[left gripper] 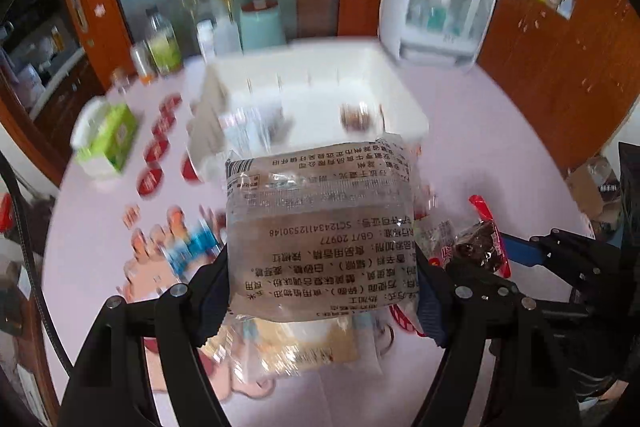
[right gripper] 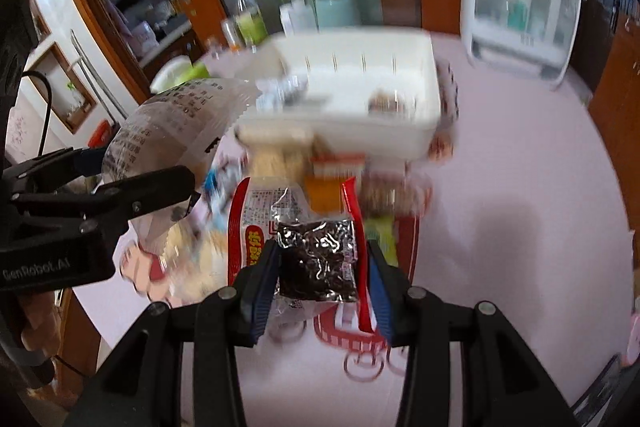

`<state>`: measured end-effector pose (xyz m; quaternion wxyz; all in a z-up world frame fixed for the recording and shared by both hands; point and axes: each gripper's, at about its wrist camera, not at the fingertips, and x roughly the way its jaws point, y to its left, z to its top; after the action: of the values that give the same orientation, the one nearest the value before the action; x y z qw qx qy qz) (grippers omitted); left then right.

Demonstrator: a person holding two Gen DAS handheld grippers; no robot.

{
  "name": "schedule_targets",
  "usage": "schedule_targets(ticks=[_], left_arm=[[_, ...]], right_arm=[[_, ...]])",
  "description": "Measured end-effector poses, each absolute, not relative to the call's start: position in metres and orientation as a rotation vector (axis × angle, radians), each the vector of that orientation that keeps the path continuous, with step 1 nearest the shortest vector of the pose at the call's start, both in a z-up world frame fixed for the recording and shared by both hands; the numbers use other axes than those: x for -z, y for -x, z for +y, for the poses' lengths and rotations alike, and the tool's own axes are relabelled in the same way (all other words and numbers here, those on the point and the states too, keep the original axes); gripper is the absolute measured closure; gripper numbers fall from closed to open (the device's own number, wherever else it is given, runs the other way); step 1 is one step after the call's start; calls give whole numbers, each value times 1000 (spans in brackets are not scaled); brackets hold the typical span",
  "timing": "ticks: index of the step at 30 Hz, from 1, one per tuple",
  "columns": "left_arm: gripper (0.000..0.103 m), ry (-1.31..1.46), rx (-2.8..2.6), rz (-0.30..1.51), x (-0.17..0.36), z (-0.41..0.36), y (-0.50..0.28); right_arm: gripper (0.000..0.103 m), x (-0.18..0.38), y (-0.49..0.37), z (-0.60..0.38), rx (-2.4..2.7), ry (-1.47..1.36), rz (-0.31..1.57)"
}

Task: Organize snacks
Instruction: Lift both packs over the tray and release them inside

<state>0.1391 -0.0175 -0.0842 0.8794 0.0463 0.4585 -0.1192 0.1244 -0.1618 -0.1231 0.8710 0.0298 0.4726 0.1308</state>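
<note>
My left gripper (left gripper: 322, 267) is shut on a clear wrapped cake packet (left gripper: 316, 219) with black print, held above the pink table. That packet (right gripper: 172, 123) and the left gripper (right gripper: 140, 183) also show at the left of the right wrist view. My right gripper (right gripper: 323, 255) is shut on a small red-edged packet of dark brown snack (right gripper: 316, 259). The left wrist view catches this packet (left gripper: 478, 243) low on the right. Beyond both stands a white bin (left gripper: 404, 131), (right gripper: 340, 139) with a few snacks inside (left gripper: 360, 115).
Loose snack packets (left gripper: 188, 247) and red round packs (left gripper: 154, 151) lie left of the bin, more (right gripper: 280, 155) in front of it. A green tissue box (left gripper: 106, 139), bottles (left gripper: 162, 43) and a white appliance (left gripper: 436, 11) stand at the table's far side.
</note>
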Motion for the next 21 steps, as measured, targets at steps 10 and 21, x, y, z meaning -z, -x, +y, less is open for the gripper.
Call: schedule_targets(ticks=[10, 21], left_arm=[[27, -110, 214, 706, -27, 9, -192], [26, -43, 170, 623, -74, 23, -275]], right_arm=[[60, 9, -187, -150, -171, -31, 743], [60, -47, -268, -143, -81, -82, 624]])
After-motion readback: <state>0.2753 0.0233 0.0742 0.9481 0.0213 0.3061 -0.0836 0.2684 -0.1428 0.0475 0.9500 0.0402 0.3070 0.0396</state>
